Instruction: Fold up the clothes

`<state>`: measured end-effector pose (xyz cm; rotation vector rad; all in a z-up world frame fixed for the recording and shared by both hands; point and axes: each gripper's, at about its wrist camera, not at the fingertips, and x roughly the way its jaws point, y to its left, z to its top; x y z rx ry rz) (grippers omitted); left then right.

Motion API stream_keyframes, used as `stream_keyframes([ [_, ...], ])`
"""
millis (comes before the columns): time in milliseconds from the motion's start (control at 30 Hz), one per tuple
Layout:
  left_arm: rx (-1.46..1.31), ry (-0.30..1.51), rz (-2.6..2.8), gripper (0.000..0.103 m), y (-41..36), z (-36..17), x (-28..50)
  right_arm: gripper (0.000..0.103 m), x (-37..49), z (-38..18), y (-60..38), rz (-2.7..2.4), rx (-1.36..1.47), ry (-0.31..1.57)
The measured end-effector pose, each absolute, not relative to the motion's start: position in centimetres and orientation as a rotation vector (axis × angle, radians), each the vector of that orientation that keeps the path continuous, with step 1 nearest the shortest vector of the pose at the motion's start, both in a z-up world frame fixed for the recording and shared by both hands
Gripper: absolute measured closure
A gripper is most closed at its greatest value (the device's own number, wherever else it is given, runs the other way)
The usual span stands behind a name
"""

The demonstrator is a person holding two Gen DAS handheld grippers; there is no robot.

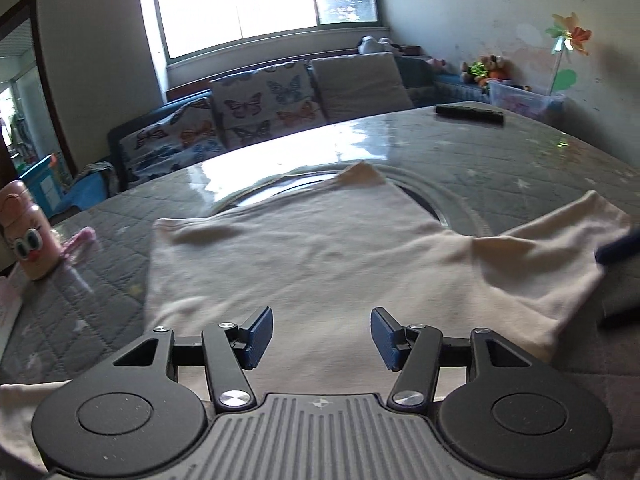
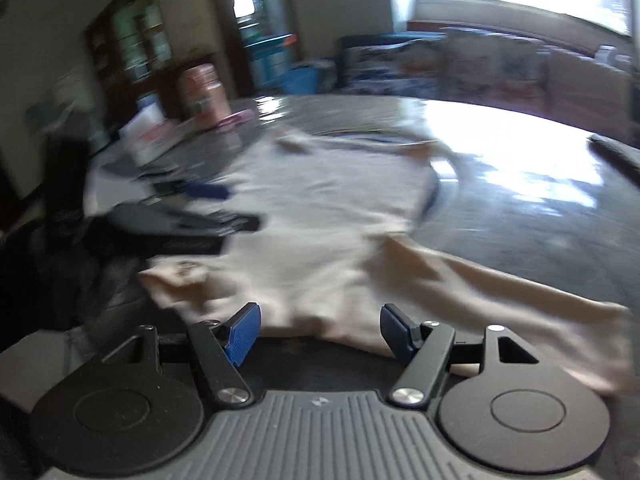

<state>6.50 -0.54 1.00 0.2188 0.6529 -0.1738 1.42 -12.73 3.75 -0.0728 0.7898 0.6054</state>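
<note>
A cream T-shirt (image 1: 320, 248) lies spread flat on the round table (image 1: 500, 148), one sleeve (image 1: 560, 248) reaching out to the right. My left gripper (image 1: 322, 320) hovers open over the shirt's near part, nothing between its blue pads. At the right edge of the left wrist view a blue fingertip (image 1: 616, 246) of the other gripper shows by that sleeve. The right wrist view is blurred. There my right gripper (image 2: 320, 316) stands open above the near edge of the shirt (image 2: 320, 208), with no cloth between its pads. The left gripper (image 2: 200, 192) shows over the shirt's far left.
The table has a grey quilted cover under glass. A pink cartoon bottle (image 1: 28, 236) stands at its left edge and a flat black object (image 1: 470, 114) lies at the far side. A sofa with butterfly cushions (image 1: 260, 108) runs behind. Papers and a pink canister (image 2: 204, 96) stand far left.
</note>
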Motion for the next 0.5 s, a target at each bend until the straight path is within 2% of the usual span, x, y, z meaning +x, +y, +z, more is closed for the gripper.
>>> stream_keyframes([
  [300,0.301,0.642,-0.265,0.044,-3.8,0.1,4.8,0.050,3.2,1.1,-22.9,0.120,0.070,0.785],
  [500,0.320,0.648,-0.284,0.044,-4.6,-0.3,4.7,0.057,2.7,-0.1,-26.7,-0.011,0.157,0.775],
])
